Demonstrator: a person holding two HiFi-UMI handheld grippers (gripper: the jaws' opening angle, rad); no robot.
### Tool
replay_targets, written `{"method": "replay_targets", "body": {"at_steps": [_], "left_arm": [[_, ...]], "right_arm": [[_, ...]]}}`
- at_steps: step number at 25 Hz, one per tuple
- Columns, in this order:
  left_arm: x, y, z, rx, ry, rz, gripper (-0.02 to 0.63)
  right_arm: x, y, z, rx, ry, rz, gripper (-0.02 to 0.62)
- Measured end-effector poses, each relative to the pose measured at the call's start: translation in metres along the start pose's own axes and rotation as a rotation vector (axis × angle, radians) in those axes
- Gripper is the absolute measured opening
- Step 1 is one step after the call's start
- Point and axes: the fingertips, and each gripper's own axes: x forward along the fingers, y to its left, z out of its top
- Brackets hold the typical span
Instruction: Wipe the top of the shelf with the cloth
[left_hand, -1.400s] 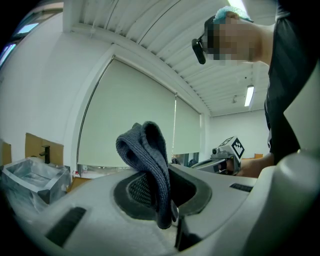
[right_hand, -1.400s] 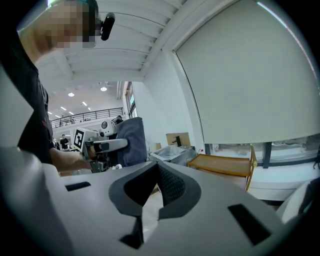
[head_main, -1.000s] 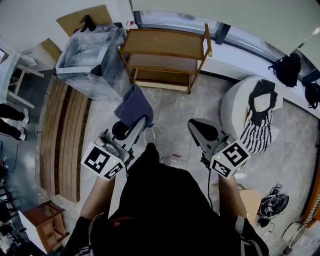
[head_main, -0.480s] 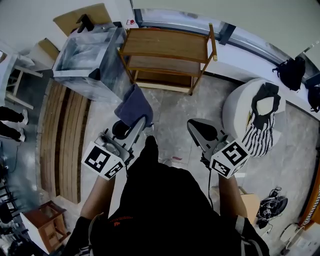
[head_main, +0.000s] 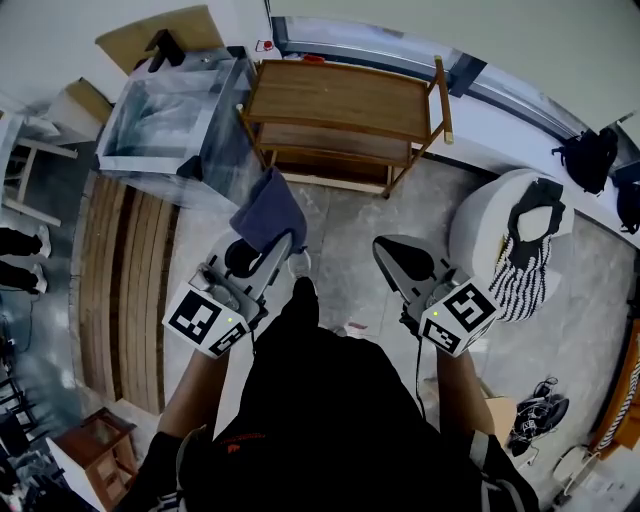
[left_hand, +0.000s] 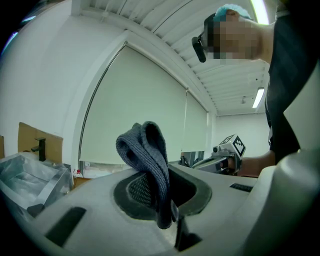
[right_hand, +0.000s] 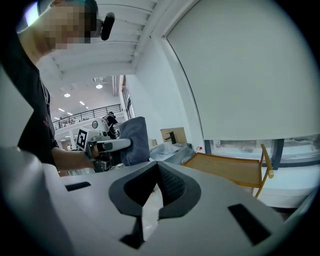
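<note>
The wooden shelf (head_main: 340, 100) stands ahead by the window wall, its top board bare. A blue-grey cloth (head_main: 268, 210) hangs folded from my left gripper (head_main: 270, 248), which is shut on it, held above the floor short of the shelf. In the left gripper view the cloth (left_hand: 147, 155) stands up from between the jaws of the left gripper (left_hand: 156, 192). My right gripper (head_main: 398, 258) is level with it on the right, shut and empty. In the right gripper view the right gripper (right_hand: 156, 175) points toward the shelf (right_hand: 235, 167), and the cloth (right_hand: 134, 140) shows at left.
A clear plastic bin (head_main: 170, 120) stands left of the shelf. Wooden planks (head_main: 130, 290) lie along the floor at left. A white round seat (head_main: 485, 215) with a striped garment (head_main: 520, 265) on it is at right. A small wooden stool (head_main: 95, 455) is at lower left.
The shelf has drifted a little lower and right in the head view as the person moves toward it. Both grippers keep their pose, the cloth still in the left one.
</note>
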Motion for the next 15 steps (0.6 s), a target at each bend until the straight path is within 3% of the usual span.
{"method": "replay_targets", "body": {"at_steps": [10,15], "left_arm": [[0.034,0.112,0.006,-0.047,0.028,-0.019,0.054],[0.046,0.16,0.014,-0.014,0.006,-0.031,0.054]], "right_arm": [[0.1,-0.044,0.027,0.03,0.031,-0.026,0.005],[0.141,-0.06,0.043,0.034,0.043,-0.044,0.005]]}}
